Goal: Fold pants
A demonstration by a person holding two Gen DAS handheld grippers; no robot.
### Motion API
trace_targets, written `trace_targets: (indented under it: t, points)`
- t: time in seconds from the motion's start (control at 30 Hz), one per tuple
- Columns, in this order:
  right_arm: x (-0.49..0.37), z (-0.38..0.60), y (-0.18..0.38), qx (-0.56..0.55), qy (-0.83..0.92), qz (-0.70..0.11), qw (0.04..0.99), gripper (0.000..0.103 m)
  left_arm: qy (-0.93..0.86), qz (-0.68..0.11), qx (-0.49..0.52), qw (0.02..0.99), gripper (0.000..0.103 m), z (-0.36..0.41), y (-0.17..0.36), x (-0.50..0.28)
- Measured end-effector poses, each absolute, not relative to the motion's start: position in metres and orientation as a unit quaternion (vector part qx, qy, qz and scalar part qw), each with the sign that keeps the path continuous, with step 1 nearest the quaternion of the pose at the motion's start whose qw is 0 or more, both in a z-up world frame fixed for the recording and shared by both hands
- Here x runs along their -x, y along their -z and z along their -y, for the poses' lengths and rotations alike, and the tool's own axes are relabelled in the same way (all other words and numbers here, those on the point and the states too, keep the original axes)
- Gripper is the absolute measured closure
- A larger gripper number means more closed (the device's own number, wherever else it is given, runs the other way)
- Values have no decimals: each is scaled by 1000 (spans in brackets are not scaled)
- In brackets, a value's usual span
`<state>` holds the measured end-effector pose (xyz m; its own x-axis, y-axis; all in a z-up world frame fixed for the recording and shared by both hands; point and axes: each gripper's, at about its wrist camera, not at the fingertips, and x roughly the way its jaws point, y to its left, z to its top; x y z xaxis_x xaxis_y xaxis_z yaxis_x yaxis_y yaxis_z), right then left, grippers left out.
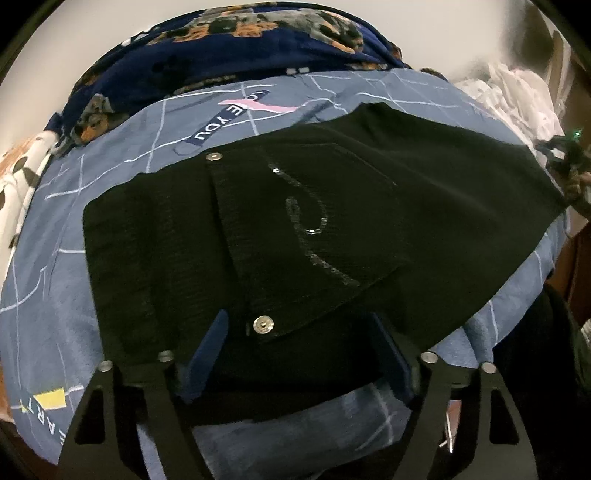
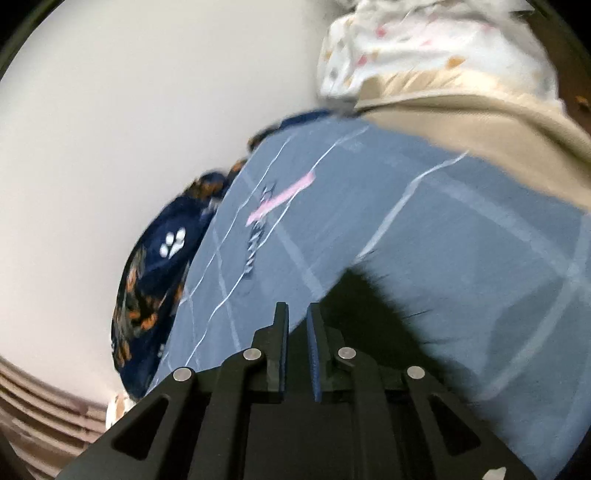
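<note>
The left gripper point(image 1: 299, 354) has its blue fingers point(image 1: 207, 354) spread wide astride the waistband of black pants point(image 1: 236, 236) with silver snap studs, flat on the blue grid-lined bedsheet point(image 1: 118, 177). The right gripper point(image 2: 297, 339), fingers nearly closed with only a narrow gap and nothing between them, sits over the frayed hem; bare sheet lies beyond, bordered by a navy dog-print blanket point(image 2: 162, 266).

- Plain off-white wall point(image 1: 110, 33) running behind the bed, evenly lit, nothing hanging on it.
- Blue bedsheet point(image 1: 122, 162) with thin white grid lines and printed lettering covering the bed.
- Navy blanket point(image 1: 229, 48) with an orange and grey dog print lying bunched along the wall side.
- White spotted bedding point(image 2: 424, 40) piling up at one end, sitting over a beige cloth point(image 2: 480, 125).
- Brown slatted woodwork point(image 2: 33, 398) showing at the lower left of the right wrist view.
</note>
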<state>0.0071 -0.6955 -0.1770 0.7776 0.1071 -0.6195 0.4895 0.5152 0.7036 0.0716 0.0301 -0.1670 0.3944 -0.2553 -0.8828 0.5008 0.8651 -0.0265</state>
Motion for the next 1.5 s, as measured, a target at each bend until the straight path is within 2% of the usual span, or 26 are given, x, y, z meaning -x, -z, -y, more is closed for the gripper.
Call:
trace_targets:
  t: [0.17,0.27,0.4,0.6,0.63,0.67,0.97,1.13,1.37,1.5]
  points:
    - [21,724,179,-473,126,-330,807,88,232,-489,-121,832,21,-31,168,-70]
    - [8,714,177,-437,118,-351,820,87,231,-484,-122,835,21,-31,168,-69]
    - [-20,699,175,-368,117,-390,836,71,222,-480,-130,839,21,-27,167,-71]
    - [-50,684,179,-291,128,-420,850,70,200,-486,-125,841,21,-29,162,-75]
    - [-52,681,179,-278,129,-424,852,76,196,-489,-123,841,21,-29,160,-77]
    - [-55,677,179,-257,133,-432,854,97,194,-492,-118,841,21,-30,158,-78]
    - [-52,666,165,-215,154,-416,870,100,170,-482,-103,853,21,-25,131,-82]
    - [-50,683,161,-254,167,-386,871,100,174,-475,-106,856,21,-17,122,-81]
    - [-48,696,170,-265,170,-396,863,103,171,-480,-107,854,21,-13,127,-81]
    - [-22,710,158,-324,157,-339,869,101,172,-479,-105,854,21,-11,125,-81]
